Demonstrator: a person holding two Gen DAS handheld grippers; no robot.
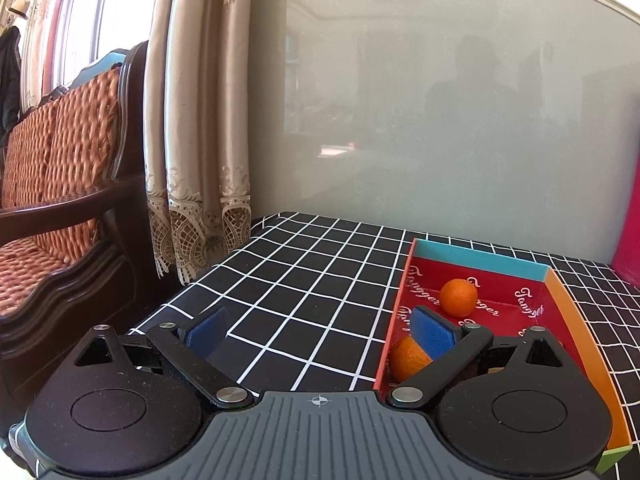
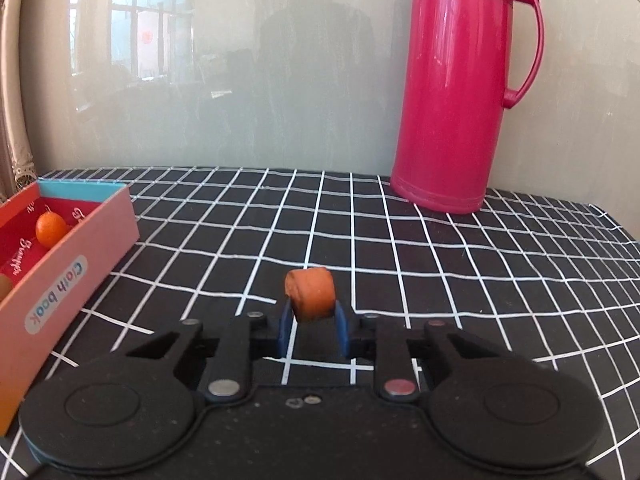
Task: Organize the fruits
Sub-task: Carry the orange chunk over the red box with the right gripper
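The right gripper (image 2: 311,330) has its blue fingers (image 2: 285,330) drawn in narrow on a small orange fruit (image 2: 310,294), which looks squashed and flat-sided between the pads. The fruit sits at the very tips of the fingers, just above the checked cloth of the bench (image 2: 440,264). The hold reads as a pick-up from the open bench, made so the fruit can go into the box (image 2: 76,256) to the left. With so little of the fruit between the pads, it could slip or be crushed further.

The box lies on the bench with its red floor open to the top. Two oranges are already in it: one orange (image 1: 459,297) toward the far blue wall, and a second orange (image 1: 406,358) near the close end. The left gripper (image 1: 316,334) hovers at the near left corner of the box with its fingers spread wide and nothing between them. One blue pad (image 1: 434,336) hangs over the box, in front of the second orange; whether it touches that orange I cannot tell. It looks placed to stay by the box, perhaps to steady it.

A tall pink flask (image 2: 460,88) stands at the back right, well apart from the fruit and out of the way to the box. The near side wall of the box is the one thing the held fruit must clear. A glossy wall panel (image 1: 440,100) backs the bench, with curtains (image 1: 196,120) and a cushioned wooden chair (image 1: 68,184) to the left.
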